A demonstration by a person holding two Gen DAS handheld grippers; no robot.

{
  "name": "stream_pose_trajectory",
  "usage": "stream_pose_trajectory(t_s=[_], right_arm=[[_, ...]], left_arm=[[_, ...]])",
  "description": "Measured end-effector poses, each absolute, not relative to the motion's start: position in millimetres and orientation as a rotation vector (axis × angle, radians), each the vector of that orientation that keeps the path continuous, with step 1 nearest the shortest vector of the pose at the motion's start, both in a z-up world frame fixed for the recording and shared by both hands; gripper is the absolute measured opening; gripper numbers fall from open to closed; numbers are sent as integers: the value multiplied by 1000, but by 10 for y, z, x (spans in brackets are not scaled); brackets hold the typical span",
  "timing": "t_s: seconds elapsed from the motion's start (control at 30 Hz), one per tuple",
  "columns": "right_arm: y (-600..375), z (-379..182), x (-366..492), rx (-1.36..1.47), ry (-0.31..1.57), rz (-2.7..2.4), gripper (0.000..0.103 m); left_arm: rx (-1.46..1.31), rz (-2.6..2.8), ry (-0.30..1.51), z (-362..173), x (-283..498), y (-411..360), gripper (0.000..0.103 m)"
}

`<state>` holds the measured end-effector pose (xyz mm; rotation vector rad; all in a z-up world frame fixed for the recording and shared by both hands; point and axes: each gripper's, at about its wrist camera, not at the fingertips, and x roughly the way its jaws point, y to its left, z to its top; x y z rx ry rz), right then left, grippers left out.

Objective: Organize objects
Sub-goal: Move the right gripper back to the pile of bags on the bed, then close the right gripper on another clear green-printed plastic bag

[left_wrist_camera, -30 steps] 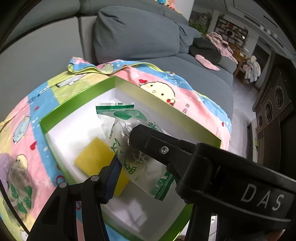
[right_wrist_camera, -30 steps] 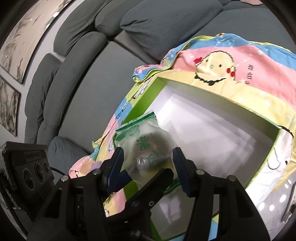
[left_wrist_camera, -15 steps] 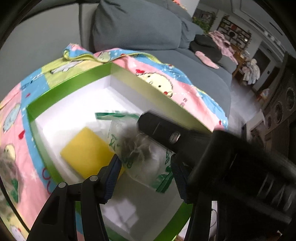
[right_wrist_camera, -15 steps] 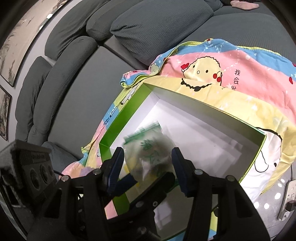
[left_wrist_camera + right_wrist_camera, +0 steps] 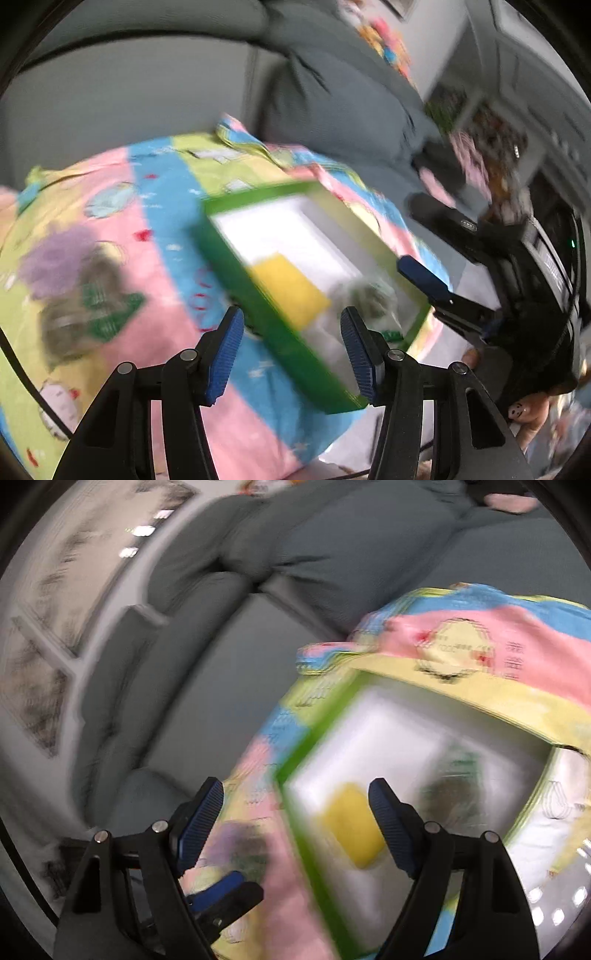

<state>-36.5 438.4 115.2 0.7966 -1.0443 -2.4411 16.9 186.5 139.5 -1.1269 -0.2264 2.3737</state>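
Note:
Both views are blurred by motion. A green-rimmed white box (image 5: 236,254) (image 5: 295,760) lies on a colourful cartoon blanket (image 5: 155,206). Inside it are a yellow sponge (image 5: 291,284) (image 5: 354,830) and a clear bag with green print (image 5: 365,299) (image 5: 454,794). A second such bag (image 5: 85,299) (image 5: 243,845) lies on the blanket left of the box. My left gripper (image 5: 291,350) is open and empty above the box's near rim. My right gripper (image 5: 295,827) is open and empty over the box's left rim; it also shows in the left wrist view (image 5: 424,254).
A grey sofa (image 5: 295,554) with cushions runs behind the blanket. A framed picture (image 5: 55,609) hangs on the wall at left. Pink clothes (image 5: 465,155) lie on the sofa at right.
Both grippers have let go of the clear bag, which now lies in the box beside the sponge. Both have opened and pulled back, the left swinging to the left.

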Motion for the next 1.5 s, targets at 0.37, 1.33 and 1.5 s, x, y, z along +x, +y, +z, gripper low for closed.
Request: stream_pose_trajectory(t_s=[0.37, 1.33, 1.5], right_arm=[[3246, 1304, -357, 897, -757, -2298, 84], [1379, 697, -1000, 1373, -227, -2146, 83], [1330, 632, -1007, 1389, -188, -2140, 83]], left_arm=[[-1213, 2568, -625, 932, 130, 484, 73], [-1393, 2509, -1068, 372, -4, -451, 73], [-1442, 2485, -1050, 302, -50, -416, 73]])
